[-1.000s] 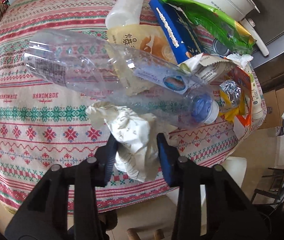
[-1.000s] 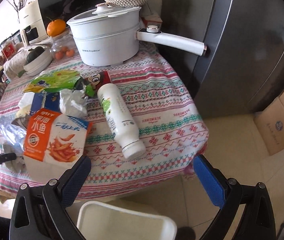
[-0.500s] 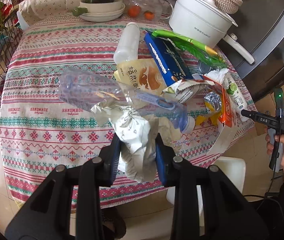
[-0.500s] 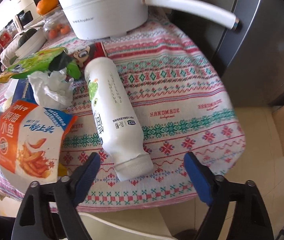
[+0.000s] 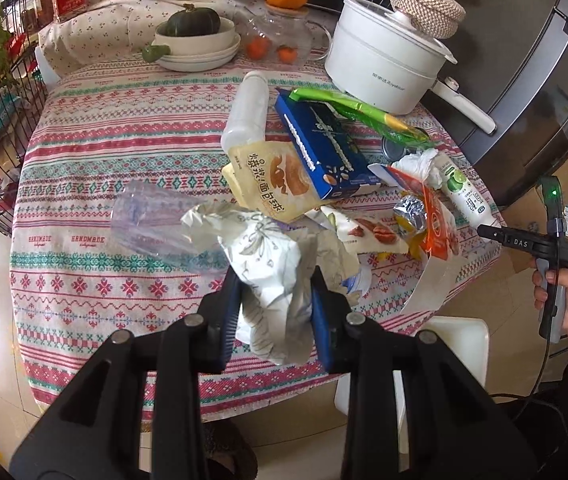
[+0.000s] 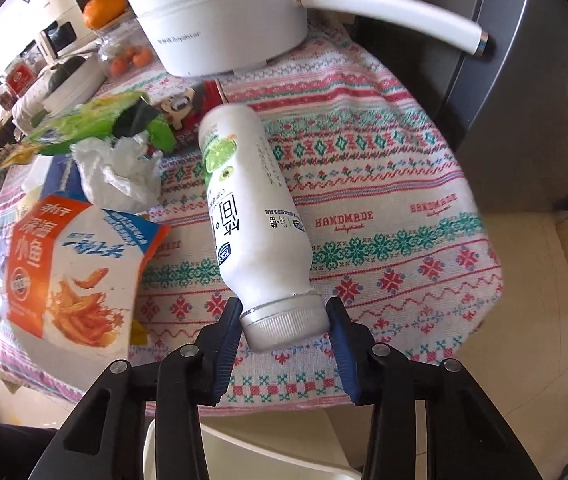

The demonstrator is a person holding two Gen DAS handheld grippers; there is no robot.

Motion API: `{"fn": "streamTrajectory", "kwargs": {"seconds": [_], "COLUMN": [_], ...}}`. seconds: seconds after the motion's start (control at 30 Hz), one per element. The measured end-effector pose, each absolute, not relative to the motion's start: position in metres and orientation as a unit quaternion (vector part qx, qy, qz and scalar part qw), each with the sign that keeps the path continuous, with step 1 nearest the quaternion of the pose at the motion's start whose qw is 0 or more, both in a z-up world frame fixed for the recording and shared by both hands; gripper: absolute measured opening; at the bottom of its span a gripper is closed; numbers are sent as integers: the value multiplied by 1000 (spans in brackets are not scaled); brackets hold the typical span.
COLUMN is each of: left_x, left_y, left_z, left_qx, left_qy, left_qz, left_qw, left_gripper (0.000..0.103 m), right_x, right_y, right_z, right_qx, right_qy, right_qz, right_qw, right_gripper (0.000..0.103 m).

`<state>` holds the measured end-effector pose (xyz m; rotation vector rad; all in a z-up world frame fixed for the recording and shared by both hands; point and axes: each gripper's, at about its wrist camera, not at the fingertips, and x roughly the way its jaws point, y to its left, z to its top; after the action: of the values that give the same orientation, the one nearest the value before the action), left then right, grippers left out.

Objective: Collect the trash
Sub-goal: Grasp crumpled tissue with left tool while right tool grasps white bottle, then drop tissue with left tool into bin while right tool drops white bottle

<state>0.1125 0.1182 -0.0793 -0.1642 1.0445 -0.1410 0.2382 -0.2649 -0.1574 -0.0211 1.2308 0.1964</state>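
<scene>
Tablecloth (image 5: 84,208) in red and green bands covers the round table, littered with wrappers beside a white pot (image 5: 383,68). Below the near table edge stands a white bin (image 6: 244,456). On the cloth lies a white drink bottle (image 6: 252,216), cap toward the camera; the right gripper (image 6: 284,332) has just been closing, its blue pads at either side of the cap, though actual contact cannot be told. Lifted clear of the cloth, the left gripper (image 5: 276,304) is clamped on a crumpled white wrapper (image 5: 272,268).
</scene>
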Motion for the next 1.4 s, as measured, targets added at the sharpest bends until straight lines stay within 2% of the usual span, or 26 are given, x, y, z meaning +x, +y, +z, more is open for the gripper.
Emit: {"fn": "streamTrajectory", "kwargs": {"seconds": [0.43,0.7,0.9,1.1,1.4], "left_x": [102,74,41,20,17], "left_y": [89,18,-51,-108,-146], "left_z": [-55,-54,-76,-122,-172], "left_qx": [-68,12,90,172,240], "left_qy": [448,433,447,470,481], "left_qz": [-118,-225,-300,-327,-320], "left_qw": [883,873,838,802,780], "left_gripper": [34,34,34,34,35], "right_x": [186,123,82,62,49], "right_y": [-275,-271,-267,-271,-288], "right_z": [-68,-41,-50,-88,-148], "right_qx": [-9,-42,-63,-76,-97], "right_qy": [486,460,459,494,554], "right_qz": [99,124,151,154,137], "right_qw": [868,878,873,853,815], "right_gripper": [43,42,42,42,42]}}
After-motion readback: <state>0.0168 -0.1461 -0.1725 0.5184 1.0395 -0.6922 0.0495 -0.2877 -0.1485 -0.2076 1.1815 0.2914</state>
